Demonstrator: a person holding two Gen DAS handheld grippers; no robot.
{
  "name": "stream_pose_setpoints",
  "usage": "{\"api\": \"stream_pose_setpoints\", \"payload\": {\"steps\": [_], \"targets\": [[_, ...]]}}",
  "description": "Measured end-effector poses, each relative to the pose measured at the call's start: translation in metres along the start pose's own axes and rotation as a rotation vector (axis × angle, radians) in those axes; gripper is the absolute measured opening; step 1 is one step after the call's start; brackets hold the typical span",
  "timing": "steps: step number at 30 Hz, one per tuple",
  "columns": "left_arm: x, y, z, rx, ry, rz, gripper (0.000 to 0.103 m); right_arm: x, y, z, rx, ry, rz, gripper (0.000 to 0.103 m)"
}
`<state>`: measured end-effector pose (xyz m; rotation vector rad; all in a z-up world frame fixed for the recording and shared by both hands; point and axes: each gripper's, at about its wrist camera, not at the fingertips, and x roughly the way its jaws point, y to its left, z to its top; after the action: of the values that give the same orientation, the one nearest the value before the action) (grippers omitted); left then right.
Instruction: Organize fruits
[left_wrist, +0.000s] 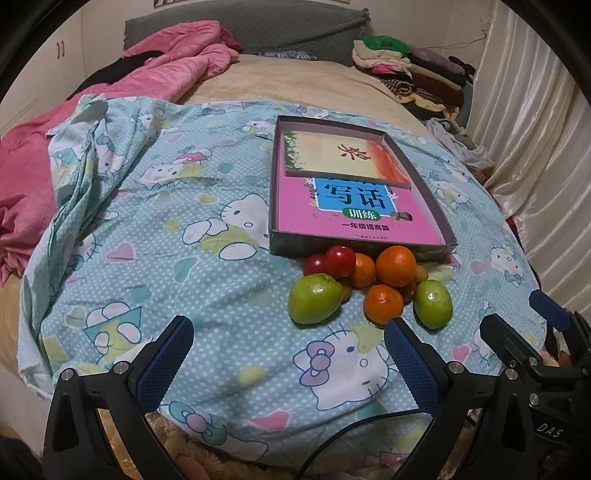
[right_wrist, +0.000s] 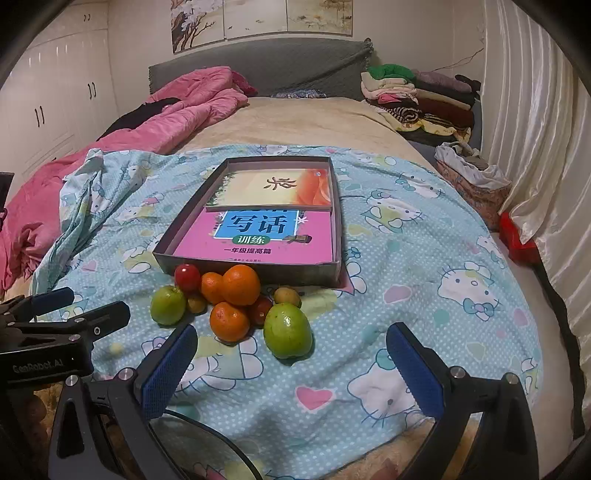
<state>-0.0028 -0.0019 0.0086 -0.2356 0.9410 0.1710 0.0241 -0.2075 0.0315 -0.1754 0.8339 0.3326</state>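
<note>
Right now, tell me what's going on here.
A person holds two grippers over a bed, sorting fruit. Both the left gripper and right gripper are open and hold nothing, hovering short of a pile of fruit on the Hello Kitty sheet. The pile has oranges, green fruits and small red ones, bunched against the near wall of a shallow box. The box holds a pink book and a smaller box, no fruit yet.

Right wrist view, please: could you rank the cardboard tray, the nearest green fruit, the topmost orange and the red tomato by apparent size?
1. cardboard tray, by far.
2. nearest green fruit, though it lies closest to the camera, which flatters it.
3. topmost orange.
4. red tomato.
</note>
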Motion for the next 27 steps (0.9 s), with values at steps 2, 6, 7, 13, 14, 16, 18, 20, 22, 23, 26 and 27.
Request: {"api": "stream_pose_setpoints", "payload": {"steps": [2, 6, 7, 13, 14, 16, 18, 20, 22, 23, 26, 27], "targets": [[0.0003, -0.0003, 0.0000, 0.000, 0.002, 0.003, 0.103, 0.0018, 0.0001, 0.0000, -0.002, 0.003, 0.000, 0.103], [-0.0001, -0.0004, -0.0001, 0.000, 0.004, 0.000, 0.103, 0.0021, 0.0010, -0.0006, -0.006, 0.004, -0.003, 0.103], [-0.0003, 0.0000, -0.0003, -0.002, 0.004, -0.001, 0.103, 0.0020, 0.0009, -0.0007, -0.005, 0.004, -0.004, 0.103], [0.0005, -0.0003, -0.0009, -0.002, 0.005, -0.001, 0.103, 0.0035, 0.0013, -0.0009, -0.008, 0.007, -0.005, 0.103], [0.0002, -0.0004, -0.0012, -0.002, 0.006, -0.002, 0.103, 0.0037, 0.0013, -0.0008, -0.008, 0.008, -0.008, 0.103], [0.0006, -0.0002, -0.0010, -0.001, 0.005, -0.002, 0.103, 0.0033, 0.0017, -0.0009, -0.008, 0.008, -0.007, 0.103], [0.0003, -0.0002, -0.0010, -0.002, 0.005, -0.002, 0.103, 0.0036, 0.0019, -0.0011, -0.008, 0.009, -0.009, 0.103], [0.0008, -0.0001, -0.0010, -0.002, 0.004, -0.004, 0.103, 0.0035, 0.0022, -0.0012, -0.009, 0.009, -0.010, 0.103], [0.0008, -0.0003, -0.0012, -0.005, 0.005, -0.004, 0.103, 0.0034, 0.0020, -0.0012, -0.008, 0.009, -0.009, 0.103], [0.0007, -0.0003, -0.0014, -0.006, 0.006, -0.005, 0.103, 0.0035, 0.0020, -0.0014, -0.009, 0.009, -0.009, 0.103], [0.0018, 0.0000, -0.0007, -0.009, 0.009, -0.006, 0.103, 0.0035, 0.0019, -0.0011, -0.008, 0.009, -0.010, 0.103], [0.0018, -0.0002, -0.0007, -0.008, 0.009, -0.005, 0.103, 0.0038, 0.0020, -0.0012, -0.008, 0.009, -0.009, 0.103]]}}
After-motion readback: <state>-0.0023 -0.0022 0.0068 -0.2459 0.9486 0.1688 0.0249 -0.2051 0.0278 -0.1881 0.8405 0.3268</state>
